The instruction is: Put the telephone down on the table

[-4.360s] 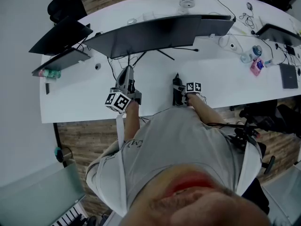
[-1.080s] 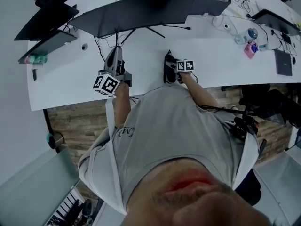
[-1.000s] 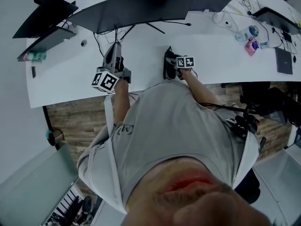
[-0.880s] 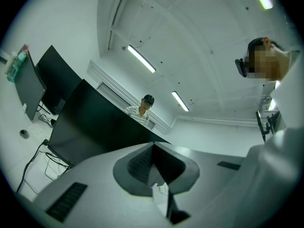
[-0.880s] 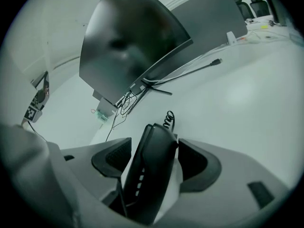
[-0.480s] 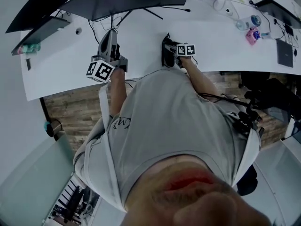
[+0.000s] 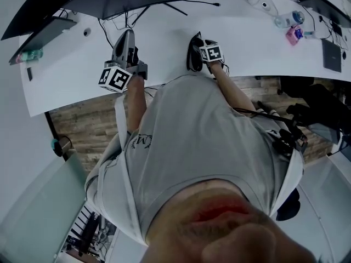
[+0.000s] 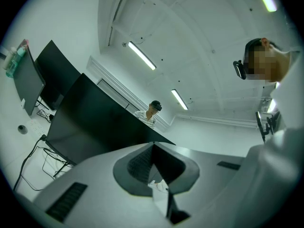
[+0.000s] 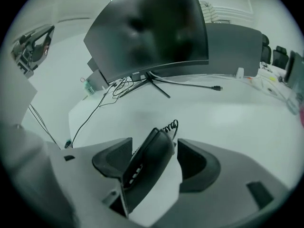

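Note:
A black telephone handset (image 9: 145, 170) with a coiled cord (image 9: 172, 126) stands tilted between the jaws of my right gripper (image 9: 155, 148). The gripper is shut on it; the left pad (image 9: 116, 158) presses its keypad side, and a thin gap shows low down by the right pad (image 9: 192, 163). In the head view the right gripper (image 7: 196, 40) and the handset (image 7: 191, 56) sit low over the front edge of the white table (image 7: 71, 86). My left gripper (image 7: 125, 36) hovers to the left, tilted up. Its jaws (image 8: 153, 146) are shut and empty, aimed at the ceiling.
A wide curved monitor (image 9: 147, 32) stands behind on a spider foot, with a loose cable (image 9: 190, 85) across the table. More screens (image 7: 33, 21) sit at the left. A bottle (image 7: 285, 19), a pink object (image 7: 292, 34) and a dark pad (image 7: 333, 48) lie far right.
The head camera has dropped back, so the table slides up the picture. Both grippers keep about the same places at the table's front; the handset stays in the right jaws.

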`<state>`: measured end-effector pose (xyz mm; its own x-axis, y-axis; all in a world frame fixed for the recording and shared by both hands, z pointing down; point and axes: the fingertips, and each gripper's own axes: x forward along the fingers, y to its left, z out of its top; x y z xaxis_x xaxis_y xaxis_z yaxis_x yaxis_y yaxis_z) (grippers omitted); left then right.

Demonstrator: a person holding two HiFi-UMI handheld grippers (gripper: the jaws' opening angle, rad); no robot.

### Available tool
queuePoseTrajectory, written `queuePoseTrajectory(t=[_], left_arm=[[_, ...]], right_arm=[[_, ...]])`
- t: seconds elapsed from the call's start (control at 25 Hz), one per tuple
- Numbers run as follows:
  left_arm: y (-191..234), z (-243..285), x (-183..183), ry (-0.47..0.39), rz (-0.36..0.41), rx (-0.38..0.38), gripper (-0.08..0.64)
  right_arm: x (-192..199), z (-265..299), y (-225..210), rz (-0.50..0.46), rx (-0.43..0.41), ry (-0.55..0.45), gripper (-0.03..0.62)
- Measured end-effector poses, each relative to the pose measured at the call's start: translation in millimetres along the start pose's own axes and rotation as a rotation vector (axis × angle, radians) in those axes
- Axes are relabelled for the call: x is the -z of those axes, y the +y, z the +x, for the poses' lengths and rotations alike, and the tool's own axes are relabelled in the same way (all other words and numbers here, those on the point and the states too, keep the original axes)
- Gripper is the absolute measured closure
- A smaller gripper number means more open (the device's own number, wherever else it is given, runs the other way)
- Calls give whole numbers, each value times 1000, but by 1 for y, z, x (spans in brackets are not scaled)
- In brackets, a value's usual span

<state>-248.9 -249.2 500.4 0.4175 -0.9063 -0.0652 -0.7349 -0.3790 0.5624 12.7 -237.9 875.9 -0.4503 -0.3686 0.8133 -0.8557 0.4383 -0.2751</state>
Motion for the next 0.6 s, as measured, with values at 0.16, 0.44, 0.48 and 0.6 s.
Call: queuePoseTrajectory(t=[0.16,0.44,0.48,0.6], left_arm=[[2,2,4,9,-10,0,551],[0,5,4,12,-16,9,551],[0,6,4,14,-15,12,551],[0,10,4,18,-12,19,551]], right_arm=[[9,-3,17,29,-20,104,290],[17,8,24,140,-192,45,390],[15,8,23,196,-242,5,390],[18,5,14,401,-379,-86,390]])
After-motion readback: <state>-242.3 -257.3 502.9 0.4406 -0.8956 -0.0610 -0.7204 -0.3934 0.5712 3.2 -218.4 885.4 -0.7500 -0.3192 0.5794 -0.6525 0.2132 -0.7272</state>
